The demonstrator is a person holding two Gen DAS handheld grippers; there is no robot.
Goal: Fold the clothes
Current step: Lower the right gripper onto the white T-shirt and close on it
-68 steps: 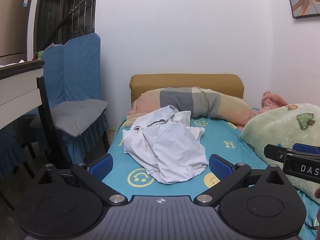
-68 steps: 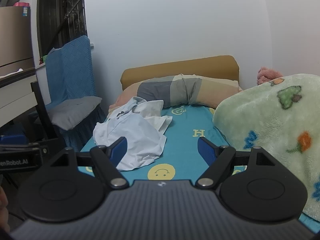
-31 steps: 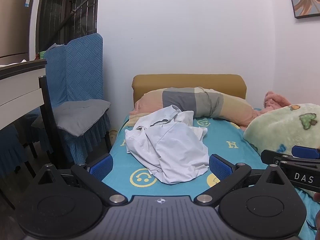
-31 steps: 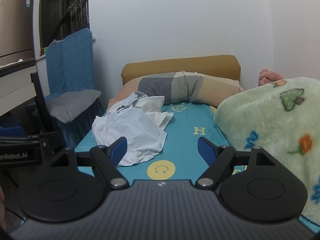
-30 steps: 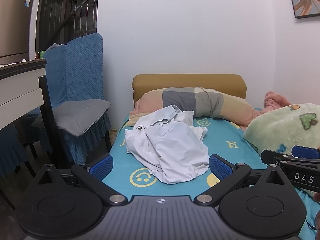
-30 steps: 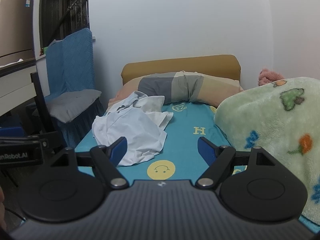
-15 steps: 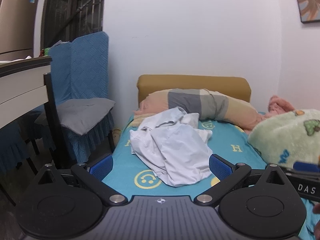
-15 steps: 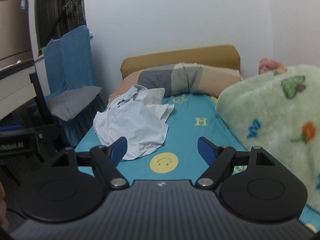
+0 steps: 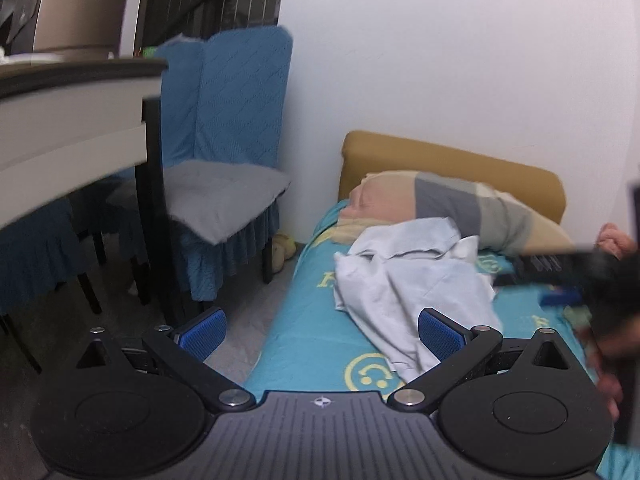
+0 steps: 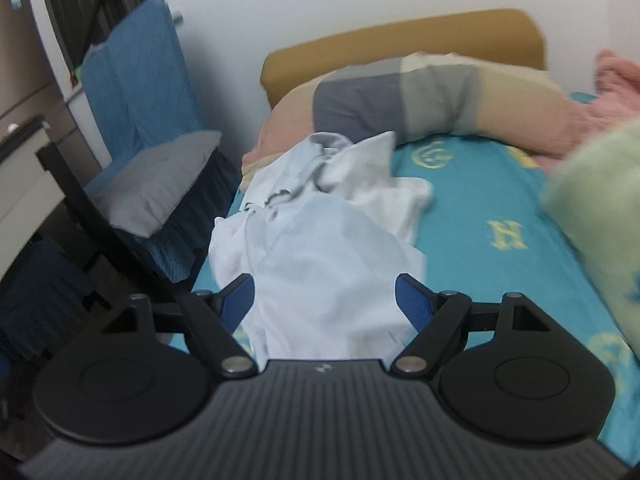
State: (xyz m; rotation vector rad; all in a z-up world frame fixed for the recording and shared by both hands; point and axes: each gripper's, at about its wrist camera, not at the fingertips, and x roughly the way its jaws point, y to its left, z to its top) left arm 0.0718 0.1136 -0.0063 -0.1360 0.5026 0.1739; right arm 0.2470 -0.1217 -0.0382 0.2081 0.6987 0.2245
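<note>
My left hand-held gripper (image 9: 320,330) has its two blue fingers wide apart and holds nothing; it hangs over the left edge of the bed (image 9: 304,344), with the floor under one finger and the sheet under the other. My right hand-held gripper (image 10: 325,300) is also spread open and empty, and the white shirt (image 10: 320,256) lies directly in front of it, between the two blue fingers (image 10: 414,300) as the right camera sees it. I cannot tell if these fingers touch the cloth. The shirt is crumpled in a heap on the turquoise sheet with yellow smiley faces, on the left side of the bed, and its far end reaches up to the long striped pillow (image 10: 432,100) that lies against the brown headboard (image 10: 400,36). In the left camera the same shirt (image 9: 408,284) is seen a little to the right, and the right hand-held gripper shows there only as a dark blur at the right edge. A green fluffy blanket (image 10: 600,208) is on the right side of the bed, and a chair with a blue cover and a grey cushion (image 9: 228,196) stands beside the bed on the left.
</note>
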